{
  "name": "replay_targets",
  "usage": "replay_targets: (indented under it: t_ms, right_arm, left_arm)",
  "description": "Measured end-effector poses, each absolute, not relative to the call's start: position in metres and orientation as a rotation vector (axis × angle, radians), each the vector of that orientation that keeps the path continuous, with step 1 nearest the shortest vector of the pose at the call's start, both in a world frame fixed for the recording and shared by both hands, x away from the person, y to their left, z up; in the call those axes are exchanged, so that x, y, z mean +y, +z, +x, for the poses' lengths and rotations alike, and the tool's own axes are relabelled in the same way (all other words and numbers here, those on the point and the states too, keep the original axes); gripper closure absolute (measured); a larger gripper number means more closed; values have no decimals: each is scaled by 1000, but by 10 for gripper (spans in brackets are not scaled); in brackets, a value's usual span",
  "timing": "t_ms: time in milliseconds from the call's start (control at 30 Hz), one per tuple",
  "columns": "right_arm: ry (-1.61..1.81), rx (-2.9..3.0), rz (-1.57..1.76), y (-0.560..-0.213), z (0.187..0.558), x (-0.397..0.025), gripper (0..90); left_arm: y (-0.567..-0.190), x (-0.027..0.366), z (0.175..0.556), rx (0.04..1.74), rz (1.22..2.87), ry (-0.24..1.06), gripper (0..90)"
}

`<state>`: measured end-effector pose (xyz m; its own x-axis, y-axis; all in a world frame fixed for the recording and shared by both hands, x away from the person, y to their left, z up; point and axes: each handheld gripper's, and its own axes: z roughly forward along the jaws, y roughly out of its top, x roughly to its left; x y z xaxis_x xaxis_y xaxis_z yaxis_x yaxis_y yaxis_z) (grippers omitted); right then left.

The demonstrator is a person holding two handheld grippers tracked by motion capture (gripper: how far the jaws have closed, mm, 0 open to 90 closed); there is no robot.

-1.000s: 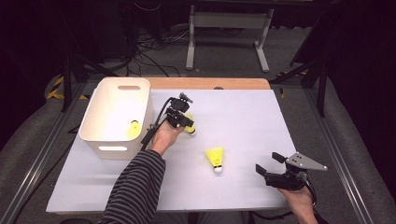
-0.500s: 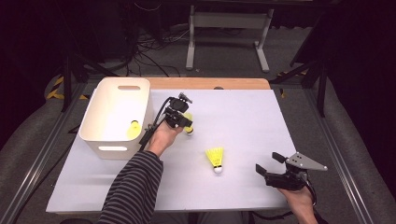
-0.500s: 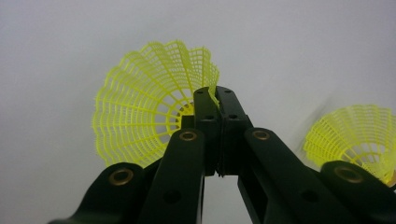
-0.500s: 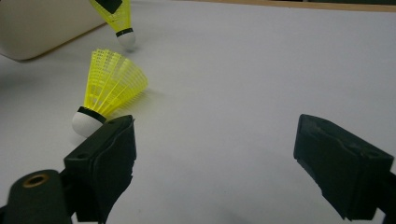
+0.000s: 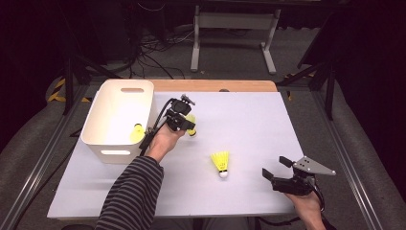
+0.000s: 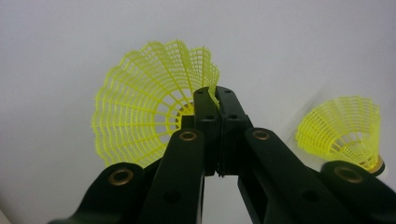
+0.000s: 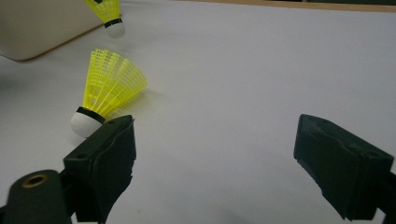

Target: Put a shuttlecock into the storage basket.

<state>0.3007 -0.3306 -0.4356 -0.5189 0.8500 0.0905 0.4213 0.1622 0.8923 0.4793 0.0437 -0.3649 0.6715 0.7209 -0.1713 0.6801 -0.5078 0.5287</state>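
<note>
A yellow shuttlecock (image 6: pixel 149 105) is pinched by the rim of its mesh skirt between the clenched jaws of the left gripper (image 5: pixel 181 116), held just beside the right wall of the white bin (image 5: pixel 103 143). A second shuttlecock (image 5: pixel 221 163) lies on its side on the white table (image 5: pixel 249 115), well to the right of the bin and nearer the person. A third shuttlecock (image 5: pixel 137 132) rests inside the bin. Farther right of the bin, the right gripper (image 5: pixel 277 168) sits low at the table's near edge, its jaws spread wide and empty.
</note>
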Motion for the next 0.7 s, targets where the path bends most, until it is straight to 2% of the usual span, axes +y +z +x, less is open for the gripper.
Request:
replay_targets:
  t_ms: [700]
  right_arm:
    - [1312,1998,1199,-435,302,-332,130]
  left_arm:
    - [-351,48,470,1059,2316,103,896]
